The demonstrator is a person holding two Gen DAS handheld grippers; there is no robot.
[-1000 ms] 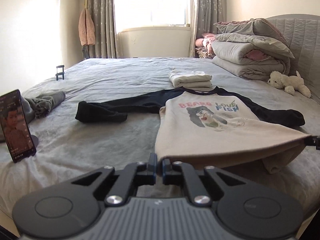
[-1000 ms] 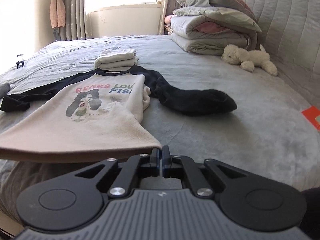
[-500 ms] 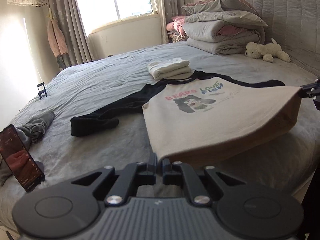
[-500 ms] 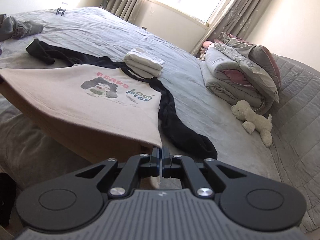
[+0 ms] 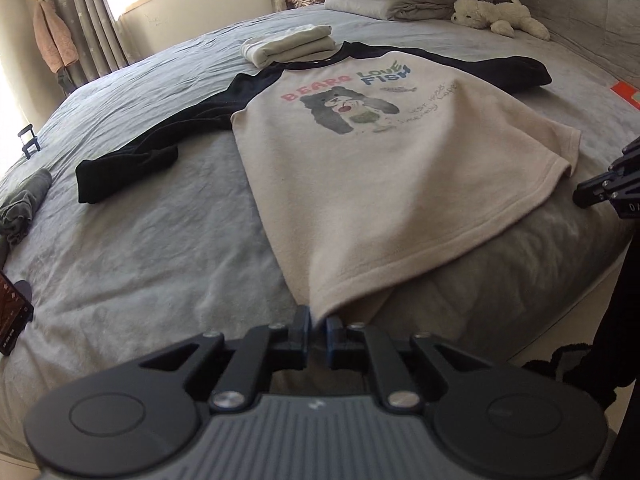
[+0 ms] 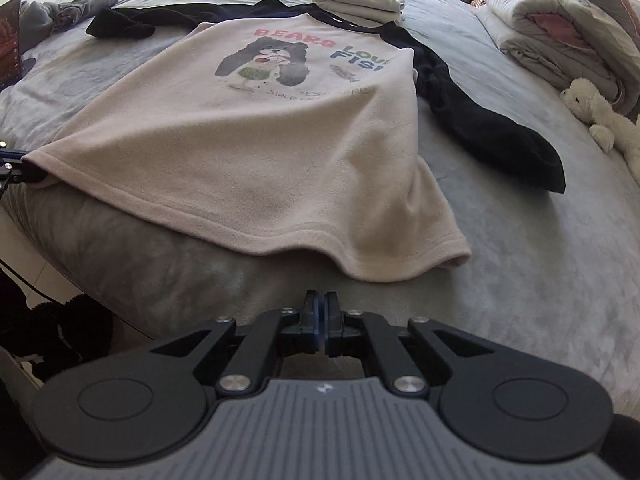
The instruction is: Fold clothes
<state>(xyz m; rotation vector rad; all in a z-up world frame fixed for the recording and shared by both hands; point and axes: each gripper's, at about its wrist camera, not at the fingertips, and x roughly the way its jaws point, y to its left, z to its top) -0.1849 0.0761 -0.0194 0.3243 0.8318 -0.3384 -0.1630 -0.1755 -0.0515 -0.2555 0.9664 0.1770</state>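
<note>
My left claw (image 5: pixel 317 330) is parting its jaws, with a small gap showing between them, and the near-left hem corner of the shirt (image 5: pixel 372 168) still hangs right in that gap; I cannot tell whether the pads still press on the cloth. My right claw (image 6: pixel 324 322) is also easing apart, only a thin slit between the jaws and nothing in it; the near-right hem corner lies on the bed (image 6: pixel 520 280) just beyond its tips, not touching them.

The shirt, cream-bodied with dark sleeves and a bear print reading "BEARS LOVE FISH", is spread face-up on the grey bed, its hem draped at the near edge and its collar pointing toward the far side. One dark sleeve runs out toward the left edge, the other toward the right. A folded pale garment (image 5: pixel 288 44) sits just beyond the collar, touching or nearly so. Toward the headboard side lie a stack of folded quilts (image 6: pixel 560 40) and a white plush toy (image 6: pixel 600 116). A phone (image 5: pixel 12 320) stands propped at the left edge, near a crumpled grey garment (image 5: pixel 24 204).
</note>
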